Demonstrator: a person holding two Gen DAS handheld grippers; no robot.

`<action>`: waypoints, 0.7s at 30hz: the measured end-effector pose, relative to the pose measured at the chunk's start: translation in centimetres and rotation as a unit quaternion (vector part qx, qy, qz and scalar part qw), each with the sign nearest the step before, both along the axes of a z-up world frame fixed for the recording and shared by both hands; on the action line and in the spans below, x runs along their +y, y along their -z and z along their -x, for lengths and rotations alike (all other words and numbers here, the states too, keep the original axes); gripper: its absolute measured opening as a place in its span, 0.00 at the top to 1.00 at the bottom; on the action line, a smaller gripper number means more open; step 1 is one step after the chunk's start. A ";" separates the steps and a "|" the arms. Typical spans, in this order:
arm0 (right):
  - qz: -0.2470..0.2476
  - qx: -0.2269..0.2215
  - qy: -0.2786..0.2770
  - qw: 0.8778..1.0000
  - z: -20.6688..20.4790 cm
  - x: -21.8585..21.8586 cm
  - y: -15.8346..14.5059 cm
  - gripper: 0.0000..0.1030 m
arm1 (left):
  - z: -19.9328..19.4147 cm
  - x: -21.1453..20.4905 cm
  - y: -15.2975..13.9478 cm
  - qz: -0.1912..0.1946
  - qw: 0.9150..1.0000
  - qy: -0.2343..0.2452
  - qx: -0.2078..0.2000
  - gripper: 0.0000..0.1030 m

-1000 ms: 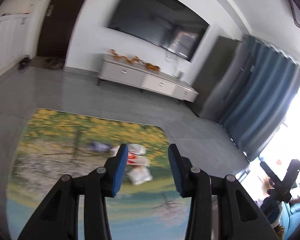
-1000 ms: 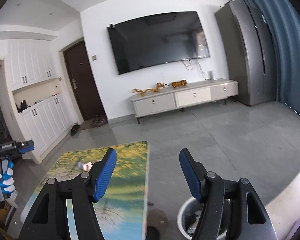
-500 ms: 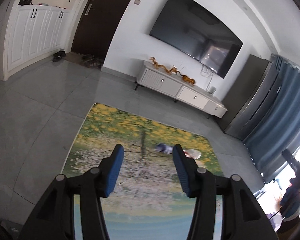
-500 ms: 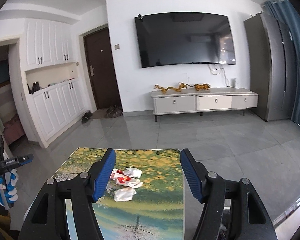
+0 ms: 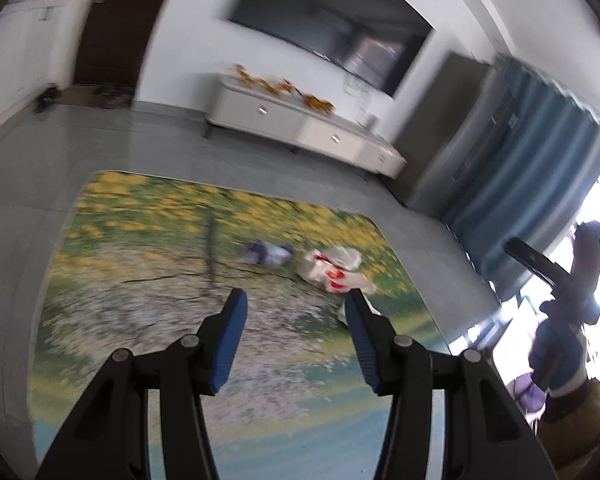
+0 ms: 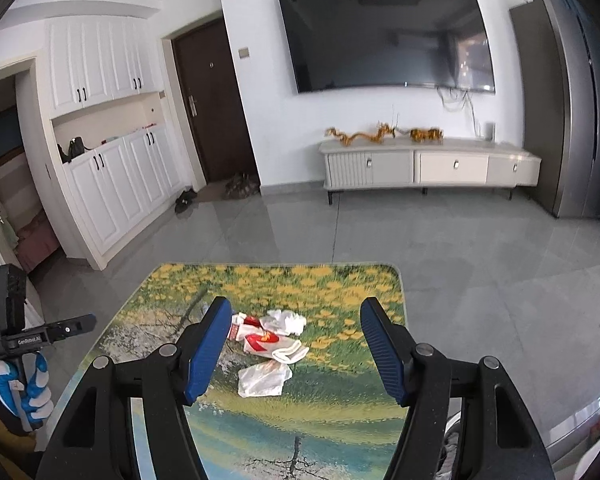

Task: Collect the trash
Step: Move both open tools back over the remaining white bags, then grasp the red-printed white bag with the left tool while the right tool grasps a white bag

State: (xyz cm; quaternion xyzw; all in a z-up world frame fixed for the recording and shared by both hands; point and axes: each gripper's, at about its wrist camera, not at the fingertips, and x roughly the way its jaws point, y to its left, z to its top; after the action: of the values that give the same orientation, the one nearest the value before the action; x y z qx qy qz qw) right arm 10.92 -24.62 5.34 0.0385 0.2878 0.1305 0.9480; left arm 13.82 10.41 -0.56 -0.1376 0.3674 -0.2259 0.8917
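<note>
The counter [image 6: 172, 280], printed with yellow flowers and a stream, fills the lower part of both views and lies under and ahead of both grippers. The trash sits on it in a loose cluster just beyond the right gripper [image 6: 296, 344], framed between its fingertips, and ahead and to the right of the left gripper [image 5: 296, 308].

Largest is the red-and-white wrapper [image 6: 266, 342]: it looks like thin paper or card, light and easily crushed, best pinched at a raised fold. Nearest the right gripper lies a clear plastic bag [image 6: 262, 378], probably limp and slippery, so a bunched ridge should give the surest hold. Beyond them sits a crumpled white tissue [image 6: 284, 321], soft and weightless; any grip on its bulk should do. In the blurred left view a small bluish scrap [image 5: 270, 252] lies apart from the cluster, straight ahead of that gripper.

The right gripper stands parted and empty, touching nothing. The left gripper's jaws have just been opening; nothing is between them.
</note>
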 end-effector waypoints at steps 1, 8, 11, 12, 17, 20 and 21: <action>-0.003 0.009 -0.003 1.000 -0.8 0.1 0.9 0.37 | -0.6 -0.8 0.3 -0.004 1.000 0.013 0.003 0.53; -0.015 0.062 -0.036 0.997 -6.5 1.1 5.8 0.37 | -6.7 -7.6 3.9 -0.031 0.994 0.101 0.032 0.53; -0.014 0.084 -0.054 0.995 -9.2 1.9 8.1 0.37 | -8.6 -9.7 4.8 -0.050 0.992 0.116 0.031 0.53; -0.015 0.090 -0.058 0.994 -9.9 2.1 8.7 0.37 | -9.3 -10.4 5.2 -0.052 0.991 0.121 0.032 0.53; -0.024 0.114 -0.075 0.990 -13.4 2.9 11.5 0.37 | -12.3 -12.8 6.5 -0.086 0.988 0.126 0.027 0.53; -0.032 0.124 -0.080 0.988 -14.8 3.0 12.6 0.37 | -13.4 -13.6 7.3 -0.103 0.986 0.128 0.028 0.53; -0.035 0.128 -0.082 0.988 -15.2 3.1 12.9 0.37 | -13.6 -13.7 7.7 -0.107 0.985 0.129 0.028 0.53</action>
State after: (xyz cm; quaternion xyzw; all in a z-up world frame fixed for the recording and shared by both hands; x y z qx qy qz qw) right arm 26.13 -21.51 -7.60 0.0641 0.4041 0.2118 0.8875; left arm 27.42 -3.29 -8.26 0.0009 0.4289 -0.2943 0.8541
